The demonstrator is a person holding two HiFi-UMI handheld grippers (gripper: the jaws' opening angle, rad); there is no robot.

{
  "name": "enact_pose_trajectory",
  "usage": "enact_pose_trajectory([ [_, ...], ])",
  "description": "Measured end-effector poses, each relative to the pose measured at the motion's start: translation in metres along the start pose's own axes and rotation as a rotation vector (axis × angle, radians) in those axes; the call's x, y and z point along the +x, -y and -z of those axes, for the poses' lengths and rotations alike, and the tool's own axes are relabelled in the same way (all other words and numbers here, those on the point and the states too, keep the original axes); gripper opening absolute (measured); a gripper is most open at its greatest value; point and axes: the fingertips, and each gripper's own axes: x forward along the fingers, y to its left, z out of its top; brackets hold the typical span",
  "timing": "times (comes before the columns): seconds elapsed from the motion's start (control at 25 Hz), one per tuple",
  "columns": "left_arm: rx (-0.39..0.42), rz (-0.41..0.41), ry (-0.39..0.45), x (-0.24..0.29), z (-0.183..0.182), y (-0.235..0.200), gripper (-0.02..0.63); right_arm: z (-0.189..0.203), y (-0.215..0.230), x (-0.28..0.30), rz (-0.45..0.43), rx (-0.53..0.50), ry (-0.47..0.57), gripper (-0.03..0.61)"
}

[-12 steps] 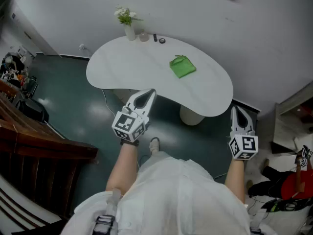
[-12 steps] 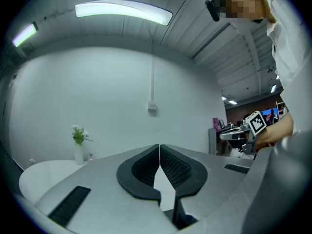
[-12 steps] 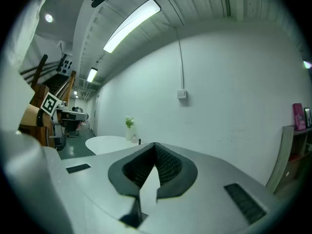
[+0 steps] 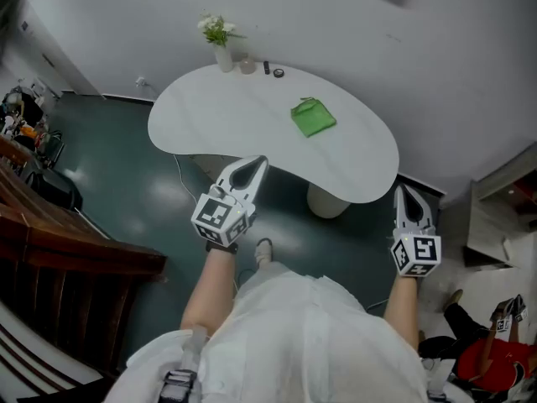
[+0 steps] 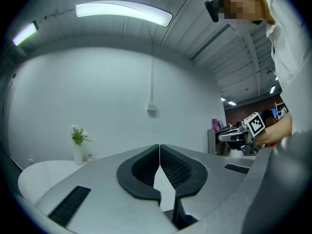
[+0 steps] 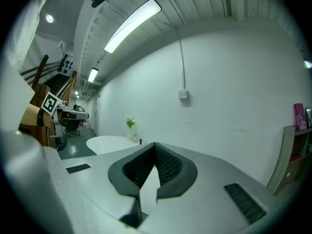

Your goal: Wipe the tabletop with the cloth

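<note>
Grey left gripper [image 4: 249,168], right gripper [image 4: 404,193]: pressed together, empty. Folded green cloth [image 4: 313,115], 1 o'clock, likely pushed, not gripped, unless jaws opened.

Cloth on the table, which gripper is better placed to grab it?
Probably the left gripper: its tip sits by the table, nearer the cloth. The right gripper hangs farther off. Both are shut.

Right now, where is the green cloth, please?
In the head view, the green cloth lies on the white table, right of centre, apart from the flower vase.
</note>
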Motion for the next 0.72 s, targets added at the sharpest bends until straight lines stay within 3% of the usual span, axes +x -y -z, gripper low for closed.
enact_pose_trajectory([
  [0.72, -0.021, -0.022, 0.012, -0.019, -0.002, -0.025, 0.018, 0.002, -0.026, 0.019, -0.031, -0.009, -0.016, 0.008],
])
